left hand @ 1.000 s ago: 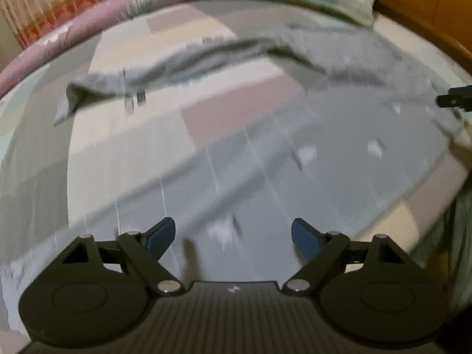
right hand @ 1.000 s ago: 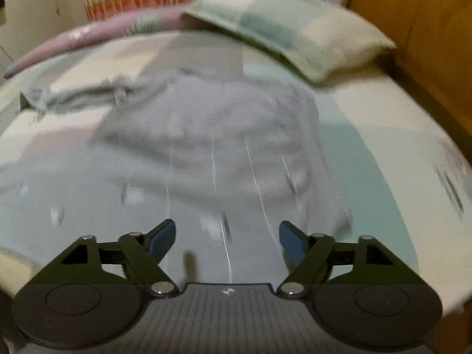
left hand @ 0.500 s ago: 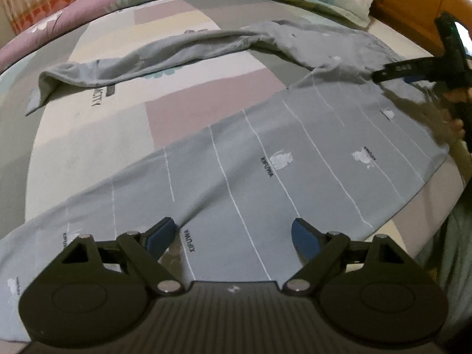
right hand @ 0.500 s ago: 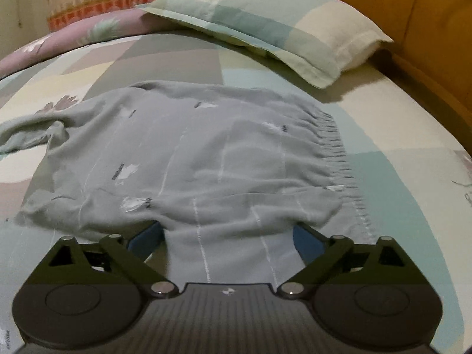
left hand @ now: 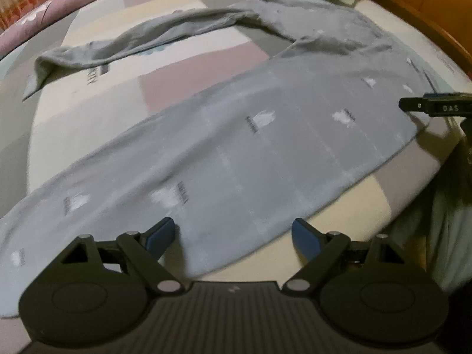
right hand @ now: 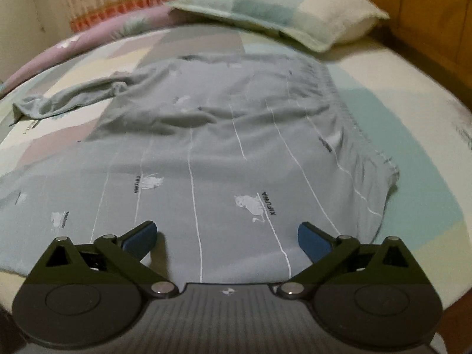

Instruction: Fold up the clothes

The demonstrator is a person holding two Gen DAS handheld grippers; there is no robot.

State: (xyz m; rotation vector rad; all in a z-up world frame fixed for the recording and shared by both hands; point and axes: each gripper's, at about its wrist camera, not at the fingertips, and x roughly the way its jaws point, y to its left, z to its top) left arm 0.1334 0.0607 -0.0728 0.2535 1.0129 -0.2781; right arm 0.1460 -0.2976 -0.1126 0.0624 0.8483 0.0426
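On the bed, covered by a patchwork sheet of pastel blocks, grey pyjama trousers lie spread out, with thin white stripes, small white animal prints and "XIFUWA" lettering. Right wrist view: right gripper hovers low over the near part of the trousers, blue-padded fingers spread wide apart, nothing between them; cloth lies flat under the gap. Elastic gathered waistband runs along the right edge of the garment, slightly ruffled. One leg trails off to the far left, bunched and twisted, separate from the flat leg nearest the camera. Some creasing in the middle of the fabric near the crotch. Checked pillow in green and cream sits at the far end of the bed, beyond the trousers, not touching them. Wooden headboard at far right. Pink floral quilt rolled along the far left edge, striped curtain behind it. Left wrist view, blurred: left gripper also with fingers wide apart, empty, over the near edge of the long flat leg, which runs diagonally across the frame. Twisted leg lies well apart from it across bare sheet. Tip of the right gripper visible at the right border, over the waist end of the trousers; contact unclear.
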